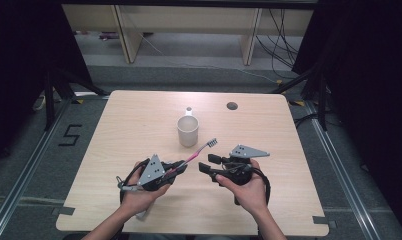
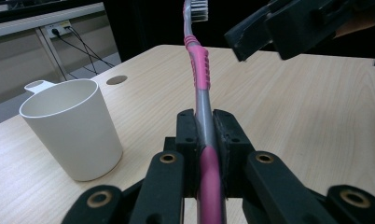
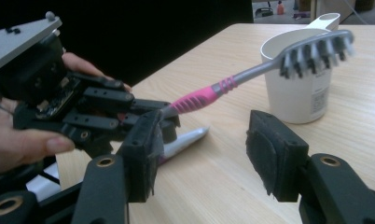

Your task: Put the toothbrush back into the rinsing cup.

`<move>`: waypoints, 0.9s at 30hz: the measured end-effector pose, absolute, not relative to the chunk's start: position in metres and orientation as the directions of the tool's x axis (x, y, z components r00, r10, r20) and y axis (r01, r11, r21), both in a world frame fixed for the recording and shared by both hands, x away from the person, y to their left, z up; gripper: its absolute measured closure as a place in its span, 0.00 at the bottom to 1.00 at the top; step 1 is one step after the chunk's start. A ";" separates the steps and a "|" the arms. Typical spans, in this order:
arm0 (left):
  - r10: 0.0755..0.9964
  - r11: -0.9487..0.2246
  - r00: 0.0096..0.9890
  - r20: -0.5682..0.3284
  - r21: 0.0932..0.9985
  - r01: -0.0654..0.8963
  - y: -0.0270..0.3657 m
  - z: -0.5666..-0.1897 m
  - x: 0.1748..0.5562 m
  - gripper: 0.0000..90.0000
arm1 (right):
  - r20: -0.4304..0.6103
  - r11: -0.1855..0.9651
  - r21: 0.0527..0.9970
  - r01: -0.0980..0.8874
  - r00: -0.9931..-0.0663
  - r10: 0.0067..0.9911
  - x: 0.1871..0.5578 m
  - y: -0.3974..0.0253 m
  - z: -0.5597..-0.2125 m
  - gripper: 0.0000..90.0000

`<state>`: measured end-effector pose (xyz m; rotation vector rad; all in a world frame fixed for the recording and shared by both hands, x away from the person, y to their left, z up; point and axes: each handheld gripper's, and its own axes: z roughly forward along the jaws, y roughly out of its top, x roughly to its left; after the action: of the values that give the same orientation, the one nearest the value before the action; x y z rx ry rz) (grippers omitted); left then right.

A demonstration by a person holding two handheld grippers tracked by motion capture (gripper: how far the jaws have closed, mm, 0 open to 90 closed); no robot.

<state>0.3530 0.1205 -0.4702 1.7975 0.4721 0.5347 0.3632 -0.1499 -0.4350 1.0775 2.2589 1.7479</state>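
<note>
A person sits at a pale wood-grain table (image 1: 269,200) holding a black two-jaw gripper in each hand. The left gripper (image 1: 176,170), near the middle of the table's near edge, has its jaws pressed tight on the lower handle of a toothbrush (image 1: 196,152). The toothbrush is held off the table, and its long axis runs up and away from the left gripper, slanting toward the far right corner. Its bristled head ends just beside a cup (image 1: 188,131) that stands upright near the table's centre.

The right gripper (image 1: 205,164) sits just to the right of the brush with its jaws spread wide and holding nothing. In the right gripper view the pink grip section of the handle crosses just beyond the open jaws, so this hand is the nearer one to take the free end.

The toothbrush has a slim grey plastic stem, a ribbed pink rubbery grip and grey-and-white bristles. The cup is smooth, matte, cream plastic, tapering slightly downward, with a flat tab handle at its rim. A white tube (image 3: 183,140) lies on the table below the left gripper.
</note>
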 end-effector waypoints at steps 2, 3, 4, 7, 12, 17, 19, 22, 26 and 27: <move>0.566 -0.275 0.815 0.122 0.960 0.048 0.120 -0.470 0.353 0.90 | 0.376 0.071 0.864 0.498 -0.733 0.566 0.366 -0.146 -0.438 0.51; 0.565 -0.276 0.816 0.122 0.960 0.048 0.120 -0.470 0.353 0.90 | 0.374 0.075 0.865 0.497 -0.737 0.563 0.367 -0.145 -0.439 0.51; 0.565 -0.276 0.816 0.122 0.960 0.047 0.120 -0.470 0.353 0.90 | 0.405 0.068 0.846 0.528 -0.722 0.561 0.367 -0.143 -0.438 0.51; 0.563 -0.275 0.817 0.124 0.960 0.044 0.120 -0.470 0.352 0.90 | 0.410 0.050 0.851 0.523 -0.721 0.558 0.371 -0.139 -0.441 0.52; 0.557 -0.264 0.821 0.121 0.964 0.037 0.117 -0.471 0.352 0.90 | 0.453 0.029 0.830 0.557 -0.703 0.548 0.374 -0.134 -0.441 0.52; 0.559 -0.277 0.820 0.127 0.960 0.040 0.115 -0.472 0.350 0.90 | 0.420 0.025 0.855 0.518 -0.720 0.552 0.380 -0.131 -0.441 0.52; 0.559 -0.285 0.818 0.134 0.958 0.039 0.114 -0.473 0.350 0.90 | 0.439 0.014 0.847 0.531 -0.714 0.545 0.382 -0.130 -0.441 0.52; 0.558 -0.284 0.818 0.141 0.959 0.028 0.110 -0.475 0.349 0.90 | 0.463 -0.003 0.833 0.554 -0.693 0.552 0.383 -0.129 -0.439 0.56; 0.556 -0.318 0.815 0.167 0.948 0.023 0.106 -0.474 0.347 0.90 | 0.468 -0.014 0.833 0.553 -0.691 0.551 0.384 -0.128 -0.439 0.70; 0.557 -0.322 0.813 0.170 0.946 0.023 0.105 -0.475 0.347 0.90 | 0.484 -0.029 0.825 0.565 -0.679 0.551 0.383 -0.129 -0.439 0.72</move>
<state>0.3470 0.1052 -0.4748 1.8362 0.4422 0.5730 0.3833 -0.1286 -0.4387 1.2624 2.1969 1.8763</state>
